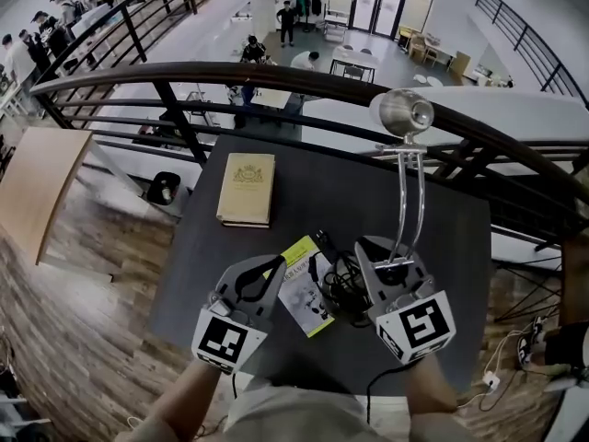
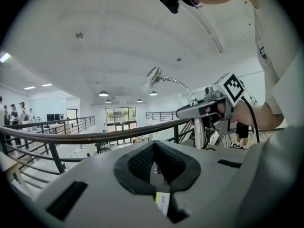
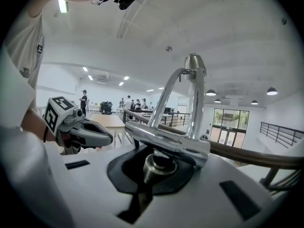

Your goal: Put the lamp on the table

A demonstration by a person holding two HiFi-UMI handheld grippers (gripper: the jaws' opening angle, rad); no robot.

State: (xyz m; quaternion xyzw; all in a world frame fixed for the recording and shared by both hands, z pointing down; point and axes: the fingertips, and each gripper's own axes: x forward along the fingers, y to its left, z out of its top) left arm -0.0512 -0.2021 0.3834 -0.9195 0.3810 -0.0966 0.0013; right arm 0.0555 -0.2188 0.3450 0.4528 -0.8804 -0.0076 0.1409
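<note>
Hidden under the right claw [image 1: 391,258], near right on the counter [image 1: 313,191]: the foot of the lamp [image 1: 402,116]. Half-buried between both claws: a black cable tangle [image 1: 345,285]. Partly covered by the left claw [image 1: 272,267]: a booklet [image 1: 306,293], print too small to read. Cannot tell whether those tips pinch it. Cropped at the frame's bottom: the person's forearms [image 1: 437,392].
</note>
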